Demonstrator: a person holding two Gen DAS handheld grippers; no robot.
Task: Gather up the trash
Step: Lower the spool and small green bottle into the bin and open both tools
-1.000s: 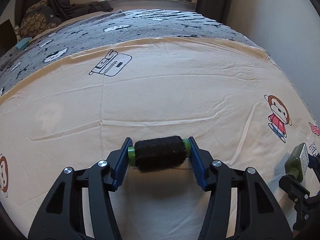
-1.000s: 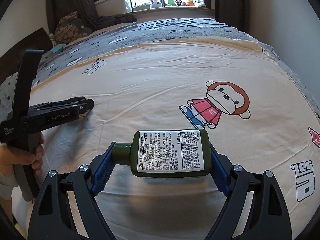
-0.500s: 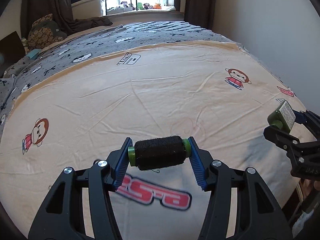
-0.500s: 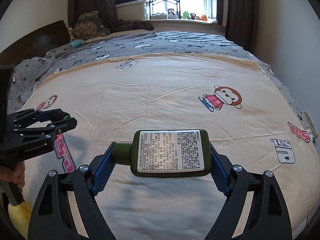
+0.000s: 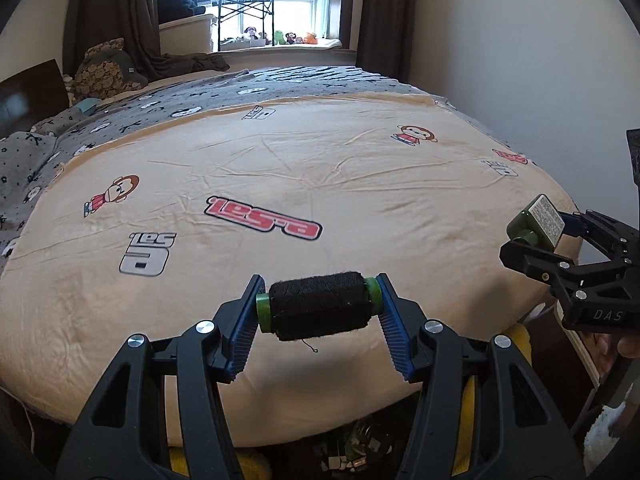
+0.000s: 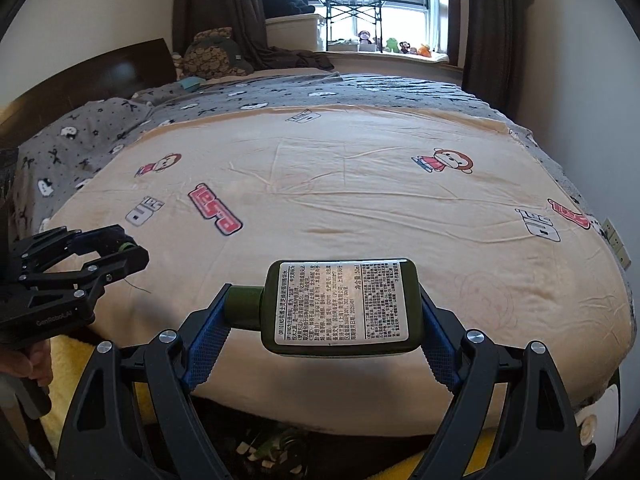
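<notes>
My left gripper is shut on a spool of black thread with green ends, held sideways over the near edge of the bed; it also shows in the right wrist view. My right gripper is shut on a small dark green bottle with a white printed label, also over the near edge; the bottle shows in the left wrist view at the right. Below both grippers, past the bed edge, a dark opening holds scraps of trash.
A cream blanket with monkey and logo prints covers the bed. A grey patterned blanket lies behind it. A dark headboard is at left, a wall at right, a window at the back. Yellow fabric lies beside the bed.
Both grippers have drawn back and up from the middle of the bed to its near edge, each keeping its hold. The dark opening with trash has come into view below.
</notes>
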